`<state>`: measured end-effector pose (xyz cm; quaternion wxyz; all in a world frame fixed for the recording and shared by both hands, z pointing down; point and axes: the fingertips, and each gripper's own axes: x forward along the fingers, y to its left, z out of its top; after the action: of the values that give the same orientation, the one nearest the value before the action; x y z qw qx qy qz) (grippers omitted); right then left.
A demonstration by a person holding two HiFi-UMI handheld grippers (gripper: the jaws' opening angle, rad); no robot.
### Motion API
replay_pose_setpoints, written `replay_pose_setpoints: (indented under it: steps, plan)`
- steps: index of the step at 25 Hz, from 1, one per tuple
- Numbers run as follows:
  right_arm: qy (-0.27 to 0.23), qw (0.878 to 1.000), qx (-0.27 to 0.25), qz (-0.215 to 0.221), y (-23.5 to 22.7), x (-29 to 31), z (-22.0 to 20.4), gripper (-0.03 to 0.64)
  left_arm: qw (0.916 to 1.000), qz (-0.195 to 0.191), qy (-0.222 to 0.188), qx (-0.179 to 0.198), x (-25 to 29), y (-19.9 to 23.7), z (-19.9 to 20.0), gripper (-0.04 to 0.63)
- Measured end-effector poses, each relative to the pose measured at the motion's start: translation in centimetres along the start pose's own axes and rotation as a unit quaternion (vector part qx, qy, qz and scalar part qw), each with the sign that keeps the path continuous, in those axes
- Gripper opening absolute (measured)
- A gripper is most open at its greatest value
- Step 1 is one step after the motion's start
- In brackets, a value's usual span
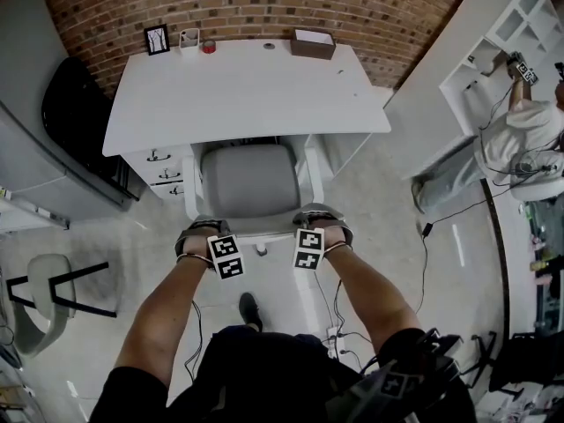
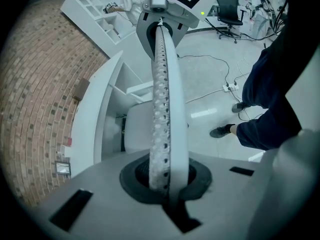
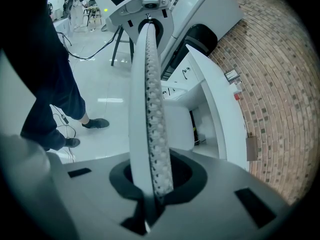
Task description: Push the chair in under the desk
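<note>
Chair (image 1: 249, 183): seat partly under worktop's (image 1: 238, 95) front edge.
Fingers: left gripper (image 1: 204, 234), right gripper (image 1: 319, 226) both closed, empty, at chair back.
Risk: uneven shove skews chair into drawers (image 1: 163, 173).

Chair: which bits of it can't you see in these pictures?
Legs: head view, hidden under the chair seat and desk.
Seat's front: head view, tucked beneath the desk.
Back's ends: head view, covered by the left gripper and right gripper.
Whether fingers touch it: gripper views, the shut fingers block the middle.
</note>
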<state>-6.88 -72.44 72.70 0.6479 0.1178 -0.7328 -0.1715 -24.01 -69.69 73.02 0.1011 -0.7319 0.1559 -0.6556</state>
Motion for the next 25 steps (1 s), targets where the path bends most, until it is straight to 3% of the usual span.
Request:
replay_pose_setpoints:
  steps: [3, 7, 12, 17, 22, 24, 25]
  plan:
    - [0.000, 1.000, 0.012, 0.000, 0.0, -0.1, -0.3, 0.056, 1.0000, 0.002, -0.001, 0.002, -0.1, 0.0, 0.2, 0.012]
    - [-0.026, 0.998, 0.060, -0.002, -0.7, -0.9, 0.5, 0.146, 0.9998, 0.018, -0.010, 0.008, 0.0, 0.2, 0.2, 0.014]
    - [-0.043, 0.994, 0.099, 0.005, -0.6, -2.7, 0.5, 0.209, 0.9954, 0.025, -0.082, -0.043, -1.5, 0.6, 0.7, 0.113]
    - [-0.080, 0.981, 0.175, 0.007, -0.8, -5.5, -0.7, 0.209, 0.9845, 0.034, -0.154, -0.076, -4.3, 0.8, 1.2, 0.178]
    - [-0.116, 0.973, 0.197, -0.005, -1.5, -8.3, -1.4, 0.209, 0.9735, 0.061, -0.183, -0.122, -7.3, 1.4, 1.3, 0.204]
    - [-0.136, 0.966, 0.220, -0.023, -2.5, -9.7, -1.6, 0.202, 0.9628, 0.073, -0.204, -0.161, -8.9, 1.7, 1.7, 0.204]
    - [-0.153, 0.957, 0.242, -0.040, -3.4, -10.6, -1.7, 0.140, 0.9539, 0.081, -0.219, -0.188, -9.7, 2.0, 1.8, 0.200]
